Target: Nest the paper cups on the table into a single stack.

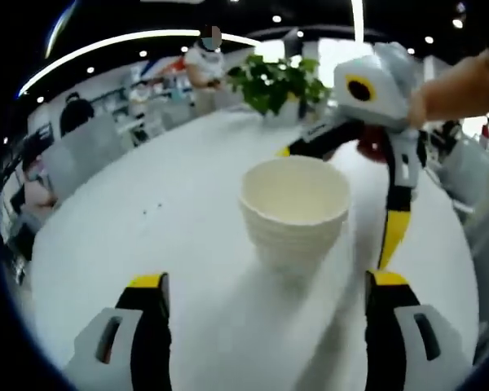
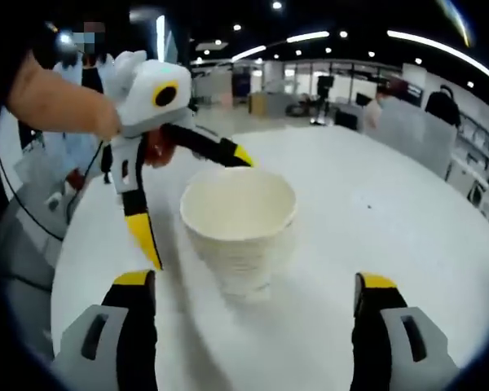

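**Stacked cups stand between two wide-open tools**

The stack of paper cups (image 1: 294, 213) stands upright on the white round tabletop (image 1: 171, 212), mouth up, with several rims showing as ridges down its side, so the cups look already nested into one. I see no loose cup elsewhere on the tabletop.

In the left gripper view, the left tool (image 1: 265, 297) has its jaws spread wide and holds nothing; the stack sits straight ahead of it, slightly past the jaw tips and roughly centred in the gap. In the right gripper view, the right tool (image 2: 257, 297) is likewise wide and empty, with the stack (image 2: 239, 228) ahead and a little left of centre. Each tool appears in the other's view beyond the cups, so the two face one another with the stack between them.

The stack's long axis is vertical, and both tools approach it from the side at low height. Neither touches it. Both seem about equally near. With the nesting apparently done, I judge the remaining move to be no more than steadying or backing away.

A potted plant (image 1: 275, 81) stands at the far edge of the tabletop.
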`<state>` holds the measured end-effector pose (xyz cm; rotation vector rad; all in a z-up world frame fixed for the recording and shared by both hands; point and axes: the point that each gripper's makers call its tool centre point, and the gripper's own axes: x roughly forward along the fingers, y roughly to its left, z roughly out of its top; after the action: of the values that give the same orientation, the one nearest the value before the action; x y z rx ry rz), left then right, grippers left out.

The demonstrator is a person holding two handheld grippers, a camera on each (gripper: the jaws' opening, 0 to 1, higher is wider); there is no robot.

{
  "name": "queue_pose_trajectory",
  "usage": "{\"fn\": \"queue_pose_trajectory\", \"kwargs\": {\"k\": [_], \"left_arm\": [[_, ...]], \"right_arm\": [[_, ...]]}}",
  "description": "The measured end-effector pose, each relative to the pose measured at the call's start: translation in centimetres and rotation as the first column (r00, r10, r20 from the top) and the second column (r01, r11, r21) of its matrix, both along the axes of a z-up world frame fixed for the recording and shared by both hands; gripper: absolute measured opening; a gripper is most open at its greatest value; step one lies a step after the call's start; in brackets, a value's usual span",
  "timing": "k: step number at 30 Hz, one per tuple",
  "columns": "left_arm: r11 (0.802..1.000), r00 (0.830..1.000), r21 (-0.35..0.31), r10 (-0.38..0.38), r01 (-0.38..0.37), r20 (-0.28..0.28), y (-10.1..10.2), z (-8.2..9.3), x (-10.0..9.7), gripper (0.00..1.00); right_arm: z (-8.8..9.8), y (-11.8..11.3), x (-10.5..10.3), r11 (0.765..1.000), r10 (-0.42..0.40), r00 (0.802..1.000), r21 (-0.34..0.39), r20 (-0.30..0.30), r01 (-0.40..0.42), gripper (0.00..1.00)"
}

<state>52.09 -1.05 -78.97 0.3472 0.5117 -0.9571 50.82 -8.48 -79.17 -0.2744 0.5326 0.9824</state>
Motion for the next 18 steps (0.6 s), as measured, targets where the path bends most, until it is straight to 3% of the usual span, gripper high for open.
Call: {"fn": "queue_pose_trajectory", "kwargs": {"k": [1, 5, 10, 13, 18], "left_arm": [[0.999, 0.999, 0.001, 0.043, -0.043, 0.028, 0.9, 0.4, 0.0, 0.98], [0.993, 0.994, -0.047, 0.106, -0.106, -0.005, 2.7, 0.9, -1.7, 0.98], [0.986, 0.99, -0.097, 0.138, -0.135, 0.016, 4.4, 2.1, -4.5, 0.98], [0.985, 0.989, -0.103, 0.143, -0.138, 0.045, 4.8, 2.7, -6.3, 0.98], [0.981, 0.985, -0.111, 0.168, -0.162, 0.043, 5.9, 3.1, -9.4, 0.98]], "right_arm": [[0.1, -0.3, -0.6, 1.0, -0.006, 1.0, -0.001, -0.004, 0.006, 1.0], [0.6, -1.3, -2.2, 0.999, -0.033, 0.999, -0.004, 0.013, 0.033, 1.0], [2.4, -3.2, -4.0, 0.989, -0.139, 0.988, 0.064, 0.062, 0.135, 1.0], [2.9, -3.6, -5.9, 0.988, -0.143, 0.987, 0.064, 0.072, 0.138, 1.0], [4.6, -4.6, -8.0, 0.979, -0.189, 0.977, 0.099, 0.101, 0.179, 1.0]]}}
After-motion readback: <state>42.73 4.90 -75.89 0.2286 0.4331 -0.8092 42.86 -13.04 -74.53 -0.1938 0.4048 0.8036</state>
